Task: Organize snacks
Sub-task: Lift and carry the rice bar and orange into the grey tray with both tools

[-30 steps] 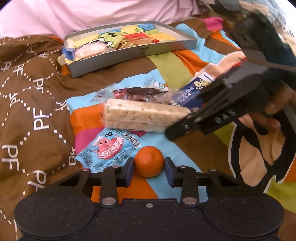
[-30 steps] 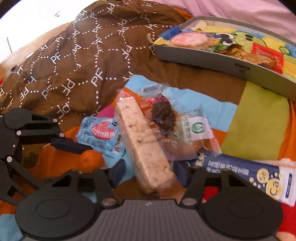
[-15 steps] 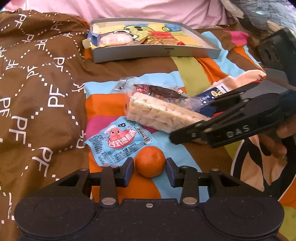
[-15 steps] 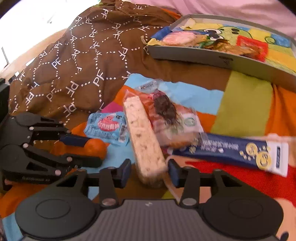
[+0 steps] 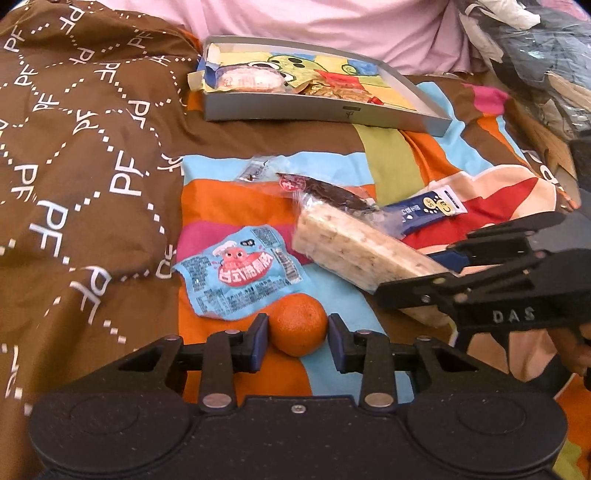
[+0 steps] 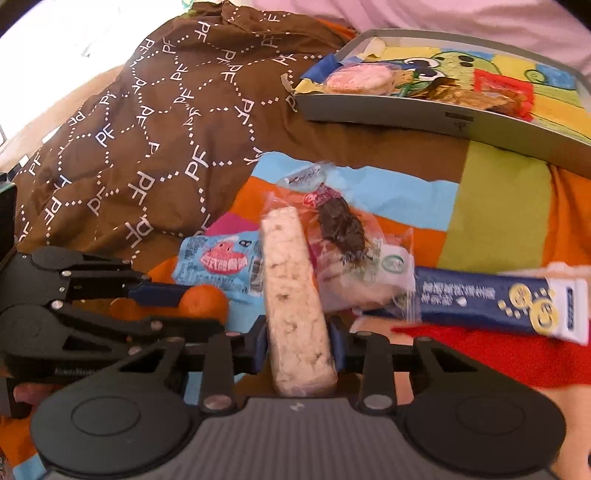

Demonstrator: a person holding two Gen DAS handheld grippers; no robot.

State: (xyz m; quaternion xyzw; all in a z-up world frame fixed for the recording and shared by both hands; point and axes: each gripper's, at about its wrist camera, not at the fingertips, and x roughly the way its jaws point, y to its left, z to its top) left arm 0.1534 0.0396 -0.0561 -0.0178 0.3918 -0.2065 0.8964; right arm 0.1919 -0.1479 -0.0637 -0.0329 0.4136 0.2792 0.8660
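Observation:
My left gripper [image 5: 297, 341] is shut on a small orange mandarin [image 5: 298, 324] just above the bedspread. My right gripper [image 6: 297, 345] is shut on the near end of a long pale rice-cracker bar [image 6: 293, 291], which is tilted up off the bed; the bar also shows in the left wrist view [image 5: 354, 254]. A grey box [image 5: 388, 110] holding several snacks sits at the back. A light-blue snack packet [image 5: 236, 275], a clear pack with a dark dried fruit [image 5: 325, 194] and a dark-blue stick pack [image 5: 424, 210] lie on the bed.
A brown quilt [image 5: 74, 166] with white "PF" print bulges on the left. A colourful sheet [image 5: 399, 173] covers the bed under the snacks. A pink pillow [image 5: 314, 18] lies behind the box. Dark clutter [image 5: 535, 55] sits at the far right.
My right gripper has shut on the rice-cracker bar and raised its near end. The left gripper, holding the mandarin, has swung right, so the box sits more central.

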